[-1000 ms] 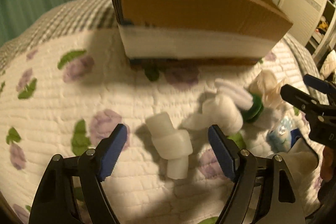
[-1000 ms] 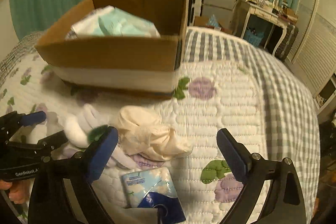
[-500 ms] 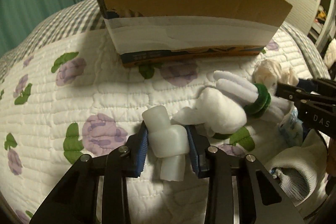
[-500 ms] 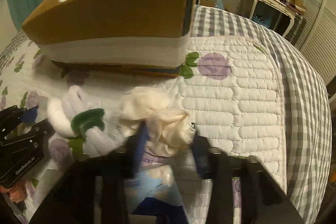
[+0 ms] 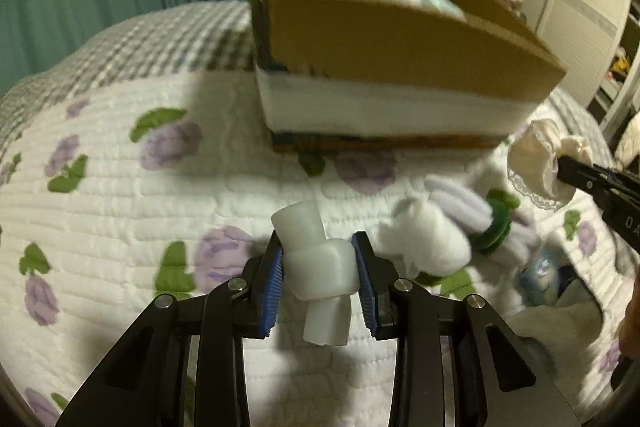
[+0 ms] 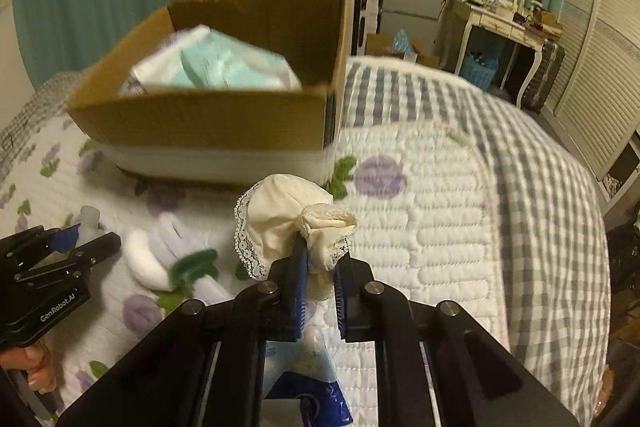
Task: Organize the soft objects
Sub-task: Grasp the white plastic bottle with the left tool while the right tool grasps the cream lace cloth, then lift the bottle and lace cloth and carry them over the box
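From the left wrist camera, the left gripper [image 5: 320, 259] is clamped on a white squishy piece [image 5: 318, 267] shaped like a fat block with stubs at both ends; the blue pads [image 5: 275, 279] press its wide middle, which looks the sensible place to pinch, since the narrow stubs would likely slip. It seems to hang clear of the flowered quilt [image 5: 120, 219], presumably so it can be carried to the cardboard box [image 5: 400, 43] standing ahead on the bed, where pale packets already lie. Just to the right on the quilt lies a white plush toy with a green collar [image 5: 448, 231], not yet picked up, and farther right the other gripper shows, holding a cream bundle. From the right wrist camera, the right gripper [image 6: 320, 287] is closed on that cream lace-trimmed cloth [image 6: 288, 223], nipped at its gathered lower end so that the bunched cloth stands up above the fingers instead of trailing. It is raised in front of the box's near wall, well placed for a drop over the rim. Below the fingers a blue and white tissue pack [image 6: 304, 383] stays on the quilt, and the plush lies to the left, near the left gripper.
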A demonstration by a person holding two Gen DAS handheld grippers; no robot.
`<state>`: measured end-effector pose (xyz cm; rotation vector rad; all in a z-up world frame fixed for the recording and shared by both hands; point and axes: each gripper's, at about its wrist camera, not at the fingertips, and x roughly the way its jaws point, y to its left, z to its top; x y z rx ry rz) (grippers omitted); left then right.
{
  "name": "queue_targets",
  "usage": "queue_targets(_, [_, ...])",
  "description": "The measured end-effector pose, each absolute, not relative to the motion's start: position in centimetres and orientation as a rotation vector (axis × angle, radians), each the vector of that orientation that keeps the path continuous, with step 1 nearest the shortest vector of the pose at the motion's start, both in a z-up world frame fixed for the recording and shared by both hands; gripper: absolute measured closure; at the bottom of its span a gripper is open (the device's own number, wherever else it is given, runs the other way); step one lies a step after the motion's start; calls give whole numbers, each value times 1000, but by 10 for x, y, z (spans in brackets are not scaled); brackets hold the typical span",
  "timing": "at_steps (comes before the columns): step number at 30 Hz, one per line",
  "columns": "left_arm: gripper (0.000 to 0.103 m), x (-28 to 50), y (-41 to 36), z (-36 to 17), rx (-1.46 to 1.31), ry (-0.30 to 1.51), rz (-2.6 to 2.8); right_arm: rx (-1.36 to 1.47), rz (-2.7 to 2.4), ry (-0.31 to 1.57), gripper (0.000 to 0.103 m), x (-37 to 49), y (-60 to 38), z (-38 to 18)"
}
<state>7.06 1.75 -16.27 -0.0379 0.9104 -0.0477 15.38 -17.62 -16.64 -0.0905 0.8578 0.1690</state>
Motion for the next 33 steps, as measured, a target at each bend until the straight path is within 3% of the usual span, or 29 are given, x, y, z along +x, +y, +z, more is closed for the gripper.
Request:
queue_targets(17, [71, 3, 6, -57, -16, 680, -45, -39, 203, 544, 92, 70, -166, -29])
queue_targets(33, [71, -58, 3, 81, 25, 386, -124, -10, 215, 256, 92, -27, -169, 94])
